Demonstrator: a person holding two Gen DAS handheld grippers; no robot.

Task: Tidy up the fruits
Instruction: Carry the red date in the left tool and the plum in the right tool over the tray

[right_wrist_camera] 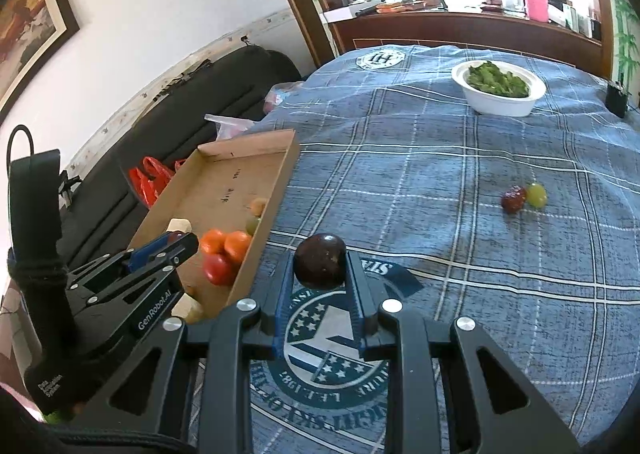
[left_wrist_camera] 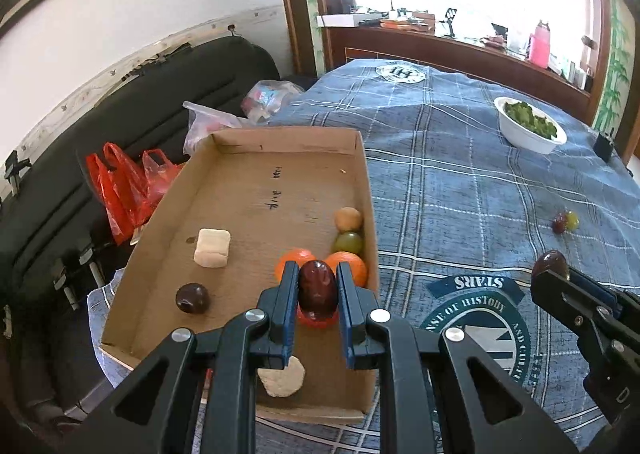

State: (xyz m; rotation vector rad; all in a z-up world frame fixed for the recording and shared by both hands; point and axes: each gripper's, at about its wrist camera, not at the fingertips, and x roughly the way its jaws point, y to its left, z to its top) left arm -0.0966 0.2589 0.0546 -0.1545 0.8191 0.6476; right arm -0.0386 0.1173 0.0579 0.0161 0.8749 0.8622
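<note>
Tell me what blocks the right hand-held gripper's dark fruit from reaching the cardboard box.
Only the box's near side wall stands between the dark round fruit and the box floor. The left hand-held gripper holds a dark red fruit over the oranges just inside.

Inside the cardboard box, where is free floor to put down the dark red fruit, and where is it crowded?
Free: the far half of the cardboard box, beyond the white block and around the handwriting. Also the strip between the white block and the oranges. Crowded: the near right wall, where oranges, green fruit and tan fruit cluster.
</note>
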